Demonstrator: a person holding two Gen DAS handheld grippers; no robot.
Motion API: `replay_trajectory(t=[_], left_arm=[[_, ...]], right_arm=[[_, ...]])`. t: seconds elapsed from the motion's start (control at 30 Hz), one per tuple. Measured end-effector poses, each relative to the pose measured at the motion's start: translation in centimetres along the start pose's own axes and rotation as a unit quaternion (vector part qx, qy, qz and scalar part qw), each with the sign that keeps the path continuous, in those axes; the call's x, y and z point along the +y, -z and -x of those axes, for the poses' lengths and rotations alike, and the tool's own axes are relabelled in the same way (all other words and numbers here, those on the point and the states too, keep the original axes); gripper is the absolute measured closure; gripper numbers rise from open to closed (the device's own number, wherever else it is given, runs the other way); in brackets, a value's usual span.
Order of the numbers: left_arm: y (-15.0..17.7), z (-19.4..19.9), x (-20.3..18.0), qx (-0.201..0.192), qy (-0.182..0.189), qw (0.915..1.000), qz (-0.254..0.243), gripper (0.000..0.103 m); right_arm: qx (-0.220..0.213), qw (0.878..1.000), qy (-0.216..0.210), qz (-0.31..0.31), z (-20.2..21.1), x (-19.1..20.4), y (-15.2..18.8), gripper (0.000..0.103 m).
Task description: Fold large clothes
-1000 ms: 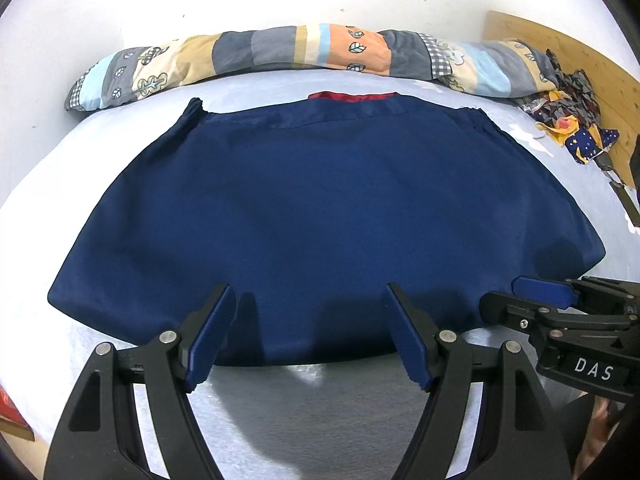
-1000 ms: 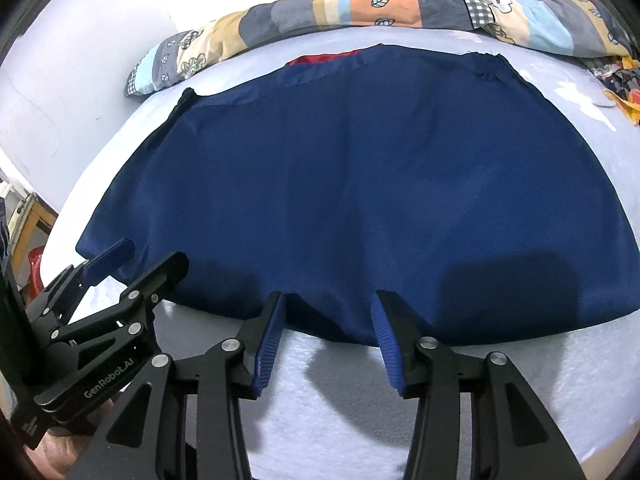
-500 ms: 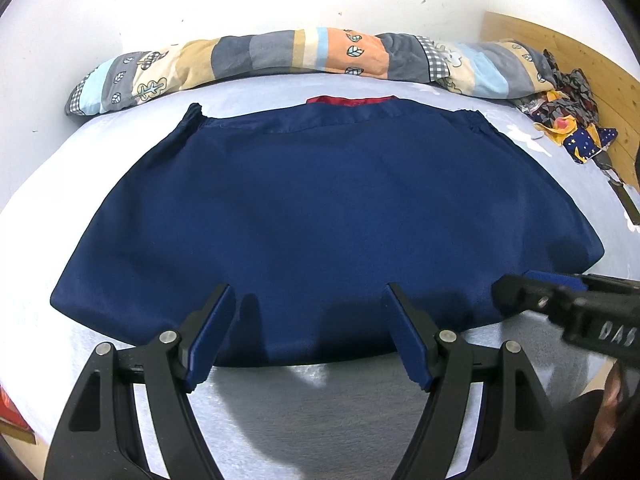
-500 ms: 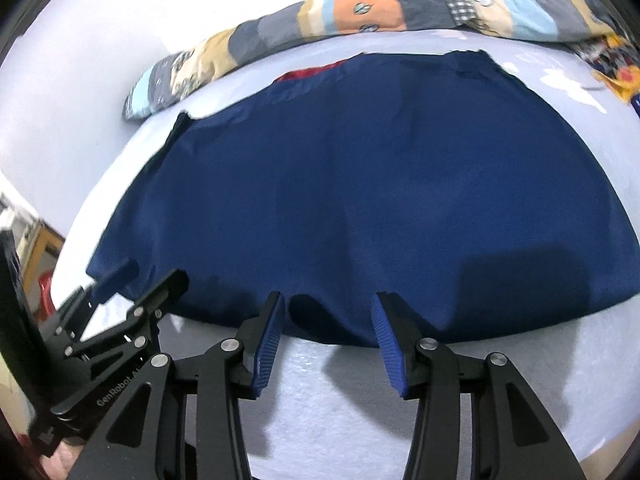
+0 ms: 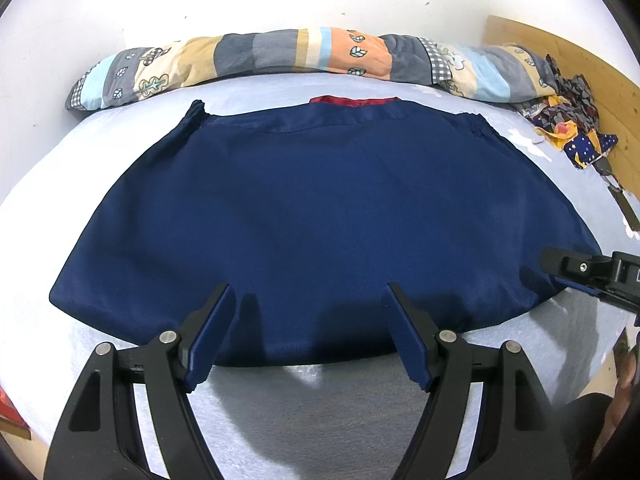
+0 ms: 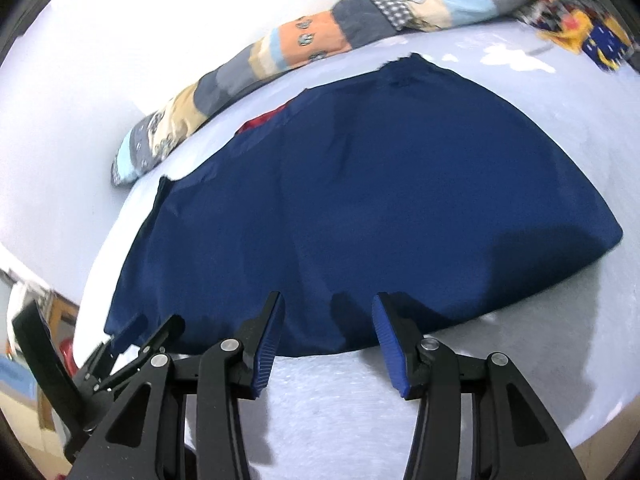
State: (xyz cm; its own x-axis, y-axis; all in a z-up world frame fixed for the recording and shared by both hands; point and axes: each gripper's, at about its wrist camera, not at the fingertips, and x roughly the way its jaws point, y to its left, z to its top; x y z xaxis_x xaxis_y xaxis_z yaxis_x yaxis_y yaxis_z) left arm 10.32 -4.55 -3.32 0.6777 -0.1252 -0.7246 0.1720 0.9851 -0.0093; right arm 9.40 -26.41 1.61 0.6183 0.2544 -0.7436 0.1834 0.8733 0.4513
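A large navy garment (image 5: 320, 216) lies spread flat on the pale bed sheet (image 5: 320, 404), with a strip of red lining (image 5: 354, 100) showing at its far edge. My left gripper (image 5: 308, 292) hovers open over the middle of the near hem, nothing between its fingers. The right gripper (image 5: 580, 272) shows at the right edge of that view, over the garment's near right corner. In the right wrist view the garment (image 6: 380, 200) appears tilted; my right gripper (image 6: 328, 300) stands open above the near hem, holding nothing. The left gripper (image 6: 132, 340) sits at the lower left there.
A rolled patchwork quilt (image 5: 320, 56) runs along the white wall at the back. A heap of patterned cloth (image 5: 568, 120) and a strap (image 5: 624, 204) lie at the far right by a wooden headboard (image 5: 580, 56). Wooden furniture (image 6: 60, 312) stands past the bed's left side.
My right gripper has slid to the right along the near hem and rolled, so its view now tilts. The left gripper and the garment have stayed put.
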Motion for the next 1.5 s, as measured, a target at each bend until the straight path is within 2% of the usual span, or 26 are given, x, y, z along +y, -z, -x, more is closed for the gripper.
replay_trajectory(t=[0.2,0.3,0.43,0.57,0.7,0.97,1.23,1.3,1.4,1.47,1.5], left_arm=[[0.0,0.0,0.5,0.002,0.005,0.9999,0.013,0.028],[-0.1,0.0,0.9,0.003,0.009,0.9997,0.023,0.028],[-0.1,-0.1,1.0,0.006,0.013,0.9994,0.032,0.028],[-0.2,-0.6,0.5,0.016,0.006,0.9996,0.022,0.028],[-0.1,-0.5,-0.4,0.013,0.001,0.9999,0.000,0.028],[0.0,-0.5,-0.6,0.015,-0.003,0.9998,-0.009,0.028],[0.1,-0.2,-1.0,0.003,0.001,0.9999,-0.014,0.028],[0.0,0.0,-1.2,0.001,0.010,0.9997,-0.020,0.028],[-0.5,0.3,-1.8,-0.005,0.043,0.9986,-0.030,0.028],[-1.3,-0.3,-2.3,0.004,0.049,0.9981,-0.039,0.028],[-2.1,-0.9,-2.2,0.012,0.050,0.9983,-0.027,0.028]], right_arm=[[0.005,0.997,-0.014,-0.079,0.6,-3.1,0.0,0.053],[-0.009,0.994,-0.031,-0.109,1.9,-5.0,0.3,0.053],[-0.024,0.987,-0.042,-0.156,3.9,-9.9,0.6,0.048],[-0.045,0.970,-0.044,-0.236,5.5,-16.0,2.0,0.047],[-0.053,0.954,-0.079,-0.284,5.5,-19.2,2.8,0.049],[-0.062,0.951,-0.100,-0.287,4.3,-19.7,1.5,0.046],[-0.065,0.942,-0.149,-0.293,1.7,-19.2,-0.4,0.048],[-0.057,0.942,-0.159,-0.289,0.7,-18.7,-0.6,0.051],[-0.057,0.944,-0.170,-0.276,-0.3,-18.4,-1.7,0.052],[-0.054,0.945,-0.182,-0.266,-1.0,-18.2,-2.5,0.054],[-0.051,0.945,-0.191,-0.260,-1.4,-18.0,-3.0,0.054]])
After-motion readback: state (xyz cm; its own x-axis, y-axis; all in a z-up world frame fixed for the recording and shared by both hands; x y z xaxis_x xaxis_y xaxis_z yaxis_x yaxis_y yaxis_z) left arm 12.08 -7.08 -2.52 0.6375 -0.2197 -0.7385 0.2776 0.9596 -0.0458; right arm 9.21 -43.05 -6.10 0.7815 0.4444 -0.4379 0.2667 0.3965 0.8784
